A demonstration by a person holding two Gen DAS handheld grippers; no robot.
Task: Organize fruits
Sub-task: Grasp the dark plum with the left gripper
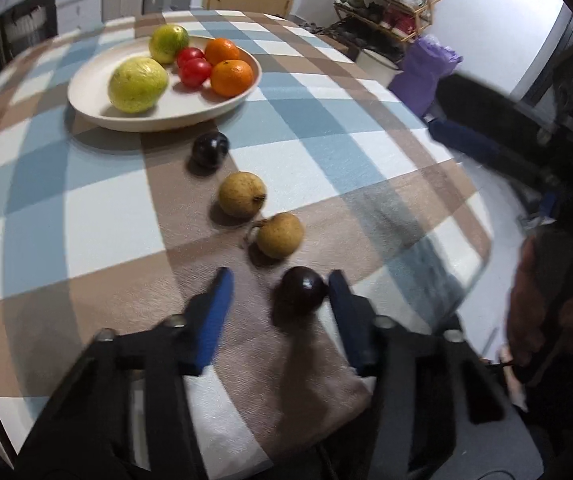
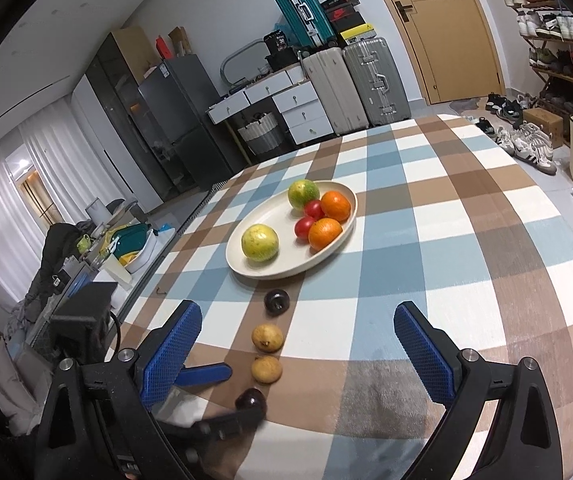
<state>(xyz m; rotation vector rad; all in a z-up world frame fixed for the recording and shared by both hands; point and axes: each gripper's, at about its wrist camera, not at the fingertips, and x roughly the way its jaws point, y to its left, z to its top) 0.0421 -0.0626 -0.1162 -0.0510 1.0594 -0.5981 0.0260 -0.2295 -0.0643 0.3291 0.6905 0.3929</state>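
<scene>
Fruits cover part of the checked table (image 2: 466, 240), whose cloth lies bare to their right as far as its rounded edge. The plate (image 2: 246, 268) holds two green fruits (image 2: 259, 243), two oranges (image 2: 325, 233) and two tomatoes (image 2: 304, 227). In front of it runs a row: far plum (image 2: 276, 302), two brown fruits (image 2: 267, 337), near plum (image 1: 300, 290). The left gripper (image 1: 280, 278) stands open around the near plum, with one finger touching it. The right gripper (image 2: 298, 312) gapes wide and empty.

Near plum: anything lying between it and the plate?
Yes. From the near plum, between the left gripper's fingers, two brown fruits and the far plum line up toward the plate; lifting over clears them.
</scene>
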